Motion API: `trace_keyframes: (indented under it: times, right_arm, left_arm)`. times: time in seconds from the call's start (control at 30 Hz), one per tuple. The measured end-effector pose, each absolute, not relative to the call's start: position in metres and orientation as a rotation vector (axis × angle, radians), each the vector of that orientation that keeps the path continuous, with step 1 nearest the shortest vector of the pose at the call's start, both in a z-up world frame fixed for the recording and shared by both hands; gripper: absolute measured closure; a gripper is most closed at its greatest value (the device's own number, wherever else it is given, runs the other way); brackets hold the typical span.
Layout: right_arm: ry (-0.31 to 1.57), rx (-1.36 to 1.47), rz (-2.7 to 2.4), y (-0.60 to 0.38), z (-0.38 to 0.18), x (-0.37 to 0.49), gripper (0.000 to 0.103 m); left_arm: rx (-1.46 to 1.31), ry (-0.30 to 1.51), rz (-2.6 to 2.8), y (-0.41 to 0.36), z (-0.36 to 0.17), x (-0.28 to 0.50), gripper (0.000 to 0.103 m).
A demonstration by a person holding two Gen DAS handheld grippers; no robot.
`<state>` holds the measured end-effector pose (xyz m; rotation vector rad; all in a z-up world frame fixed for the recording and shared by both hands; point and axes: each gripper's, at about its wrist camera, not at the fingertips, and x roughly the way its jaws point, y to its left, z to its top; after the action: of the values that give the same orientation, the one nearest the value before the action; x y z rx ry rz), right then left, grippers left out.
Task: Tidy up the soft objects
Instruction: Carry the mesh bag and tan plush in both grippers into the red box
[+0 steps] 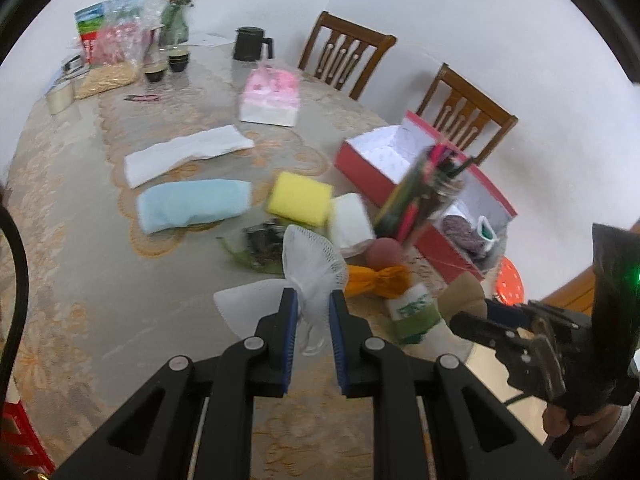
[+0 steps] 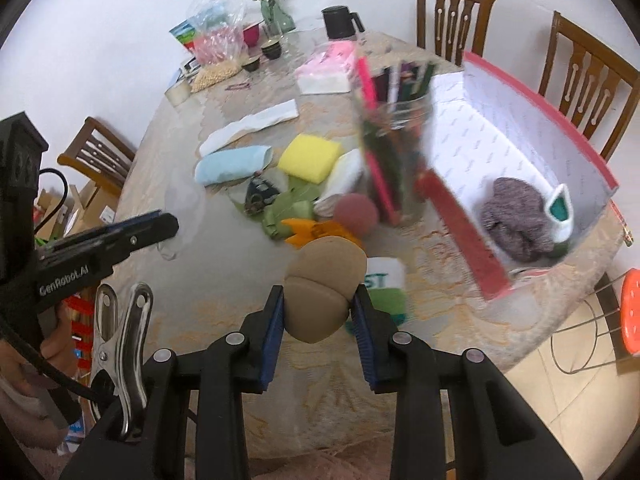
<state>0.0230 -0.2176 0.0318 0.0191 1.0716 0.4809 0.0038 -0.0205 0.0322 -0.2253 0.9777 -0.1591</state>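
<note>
My left gripper (image 1: 314,300) is shut on a white mesh net (image 1: 310,260), held above the table. My right gripper (image 2: 318,300) is shut on a folded tan foam pad (image 2: 326,276), also lifted. A red box (image 2: 464,216) with a white lining stands at the right and holds a grey-purple knit piece (image 2: 512,216) and a white-green sock (image 2: 562,208). On the tablecloth lie a light blue cloth (image 1: 192,204), a yellow sponge (image 1: 300,198), a white towel (image 1: 184,152), a white roll (image 1: 350,220), a maroon ball (image 2: 356,214), an orange cloth (image 1: 378,280) and a green-white band (image 2: 384,280).
A glass jar of pencils (image 2: 396,152) stands in front of the red box. A pink tissue box (image 1: 272,96), a black jug (image 1: 250,42), cups, a vase and bags fill the far end. Wooden chairs (image 2: 454,12) ring the table; an orange stool (image 2: 632,308) stands at the right.
</note>
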Motion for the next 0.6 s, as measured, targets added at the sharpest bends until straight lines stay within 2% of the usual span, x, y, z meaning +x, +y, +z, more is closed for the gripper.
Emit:
trace_keyframes:
  times: [0.6]
  right_arm:
    - [1.035, 0.042, 0.436, -0.308, 0.051, 0.057, 0.069]
  left_arm:
    - [-0.152, 0.997, -0.34, -0.136, 0.044, 0.037, 0.086]
